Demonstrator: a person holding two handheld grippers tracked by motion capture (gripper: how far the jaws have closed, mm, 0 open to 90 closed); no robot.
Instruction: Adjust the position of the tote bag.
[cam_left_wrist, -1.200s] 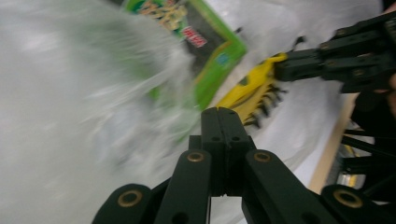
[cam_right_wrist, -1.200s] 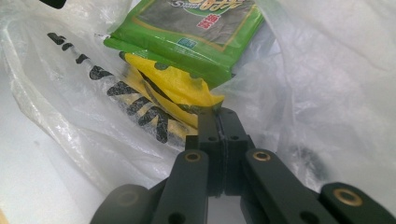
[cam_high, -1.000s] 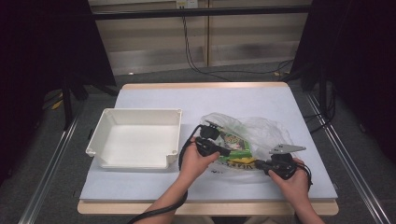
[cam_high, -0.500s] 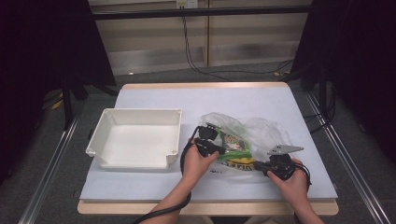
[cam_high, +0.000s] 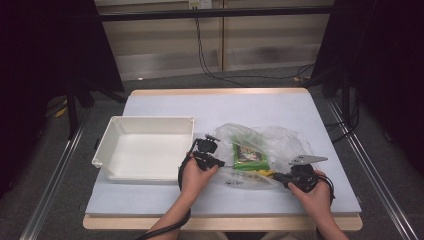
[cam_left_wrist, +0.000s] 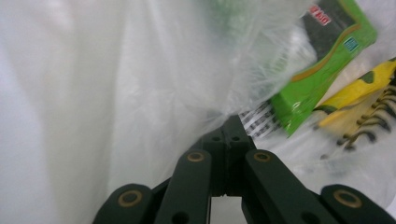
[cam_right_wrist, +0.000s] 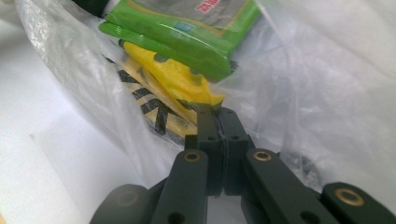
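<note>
This looks like a lab or recording studio set up for handling trials, not a home. A pale blue-topped wooden-edged bench (cam_high: 220, 107) stands alone on a grey carpeted floor (cam_high: 60, 170), framed on both sides by bare metal rails (cam_high: 372, 165). Black curtains (cam_high: 45, 55) close off the left and right. Behind the bench runs a plain beige panelled wall (cam_high: 165, 42) with loose black cables (cam_high: 210, 65) hanging from a socket and trailing along the floor.
</note>
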